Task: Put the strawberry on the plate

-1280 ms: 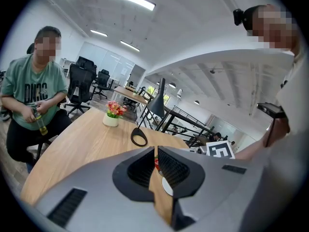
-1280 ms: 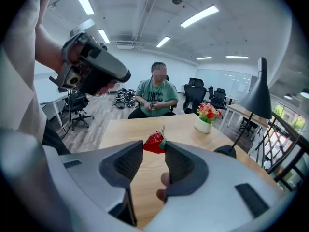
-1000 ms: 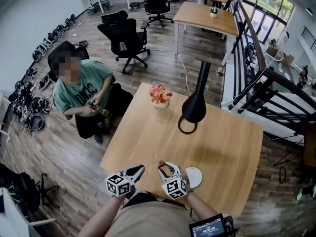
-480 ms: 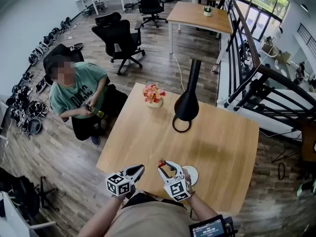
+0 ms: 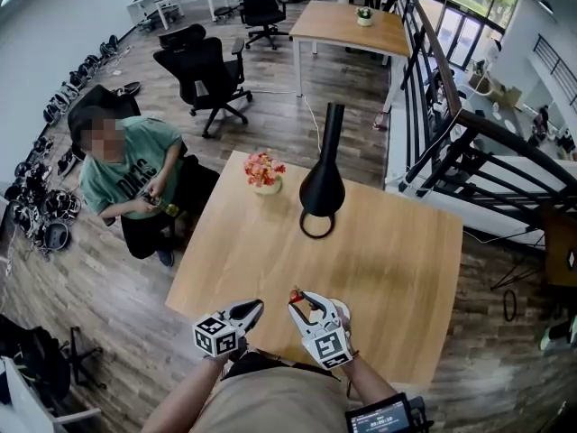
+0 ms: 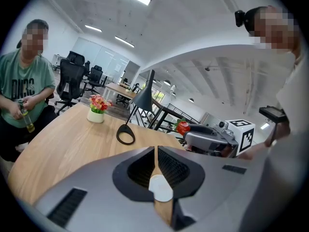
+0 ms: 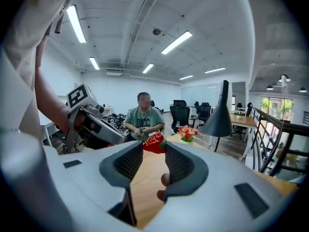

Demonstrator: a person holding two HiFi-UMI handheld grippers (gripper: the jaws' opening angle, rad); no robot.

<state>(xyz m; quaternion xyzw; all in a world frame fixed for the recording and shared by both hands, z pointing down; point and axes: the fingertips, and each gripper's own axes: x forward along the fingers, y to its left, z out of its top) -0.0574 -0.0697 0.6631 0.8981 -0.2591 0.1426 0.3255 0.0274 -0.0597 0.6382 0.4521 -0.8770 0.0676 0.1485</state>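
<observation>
A red strawberry (image 5: 295, 293) sits pinched between the tips of my right gripper (image 5: 298, 299), which is shut on it above the near edge of the wooden table (image 5: 379, 251). In the right gripper view the strawberry (image 7: 154, 142) fills the gap at the tips of the right gripper (image 7: 154, 148). The left gripper view shows the strawberry (image 6: 182, 127) from the side, held off the table. The white plate (image 5: 343, 310) is mostly hidden under the right gripper's body. Just to the left, my left gripper (image 5: 245, 313) hangs shut and empty, and in its own view the left gripper (image 6: 155, 152) has its jaws together.
A black lamp (image 5: 322, 188) with a ring base and a small pot of flowers (image 5: 262, 171) stand at the table's far side. A seated person in a green shirt (image 5: 126, 179) is by the table's left edge. Office chairs (image 5: 200, 69) stand beyond.
The view has shifted, so the table and the room sit further left in the picture. My right gripper with the strawberry has drifted slightly right and now covers most of the plate. Both grips are unchanged.
</observation>
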